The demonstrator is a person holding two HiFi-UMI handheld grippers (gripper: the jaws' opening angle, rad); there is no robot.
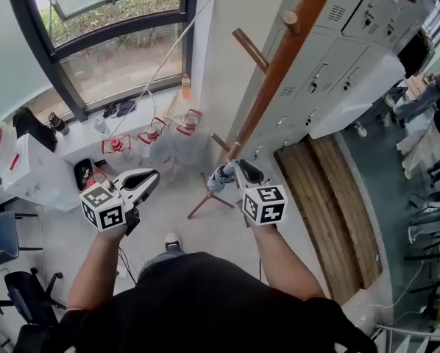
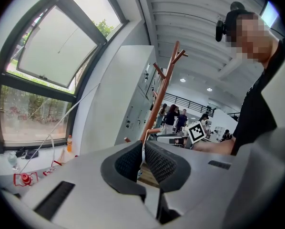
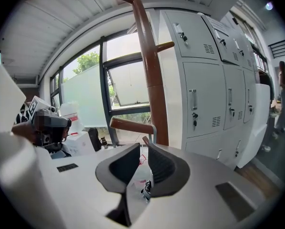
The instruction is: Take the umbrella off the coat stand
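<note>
The brown wooden coat stand (image 1: 279,65) slants from the top right down to its feet near my hands; its pole (image 3: 149,66) fills the right gripper view. A folded blue-grey umbrella (image 1: 220,177) hangs low against the pole. A thin grey strap (image 3: 155,130) loops over a short peg (image 3: 130,125). My right gripper (image 1: 238,169) is right beside the umbrella, its jaws a narrow gap apart (image 3: 141,163) with nothing clearly between them. My left gripper (image 1: 150,179) is a hand's width left of the stand, shut and holding nothing (image 2: 142,159).
White lockers (image 1: 338,50) stand behind the stand, with a wooden platform (image 1: 330,204) below them. Water bottles with red handles (image 1: 168,149) sit on the floor under the window (image 1: 110,57). An office chair (image 1: 21,293) is at the lower left. People stand further right (image 1: 426,101).
</note>
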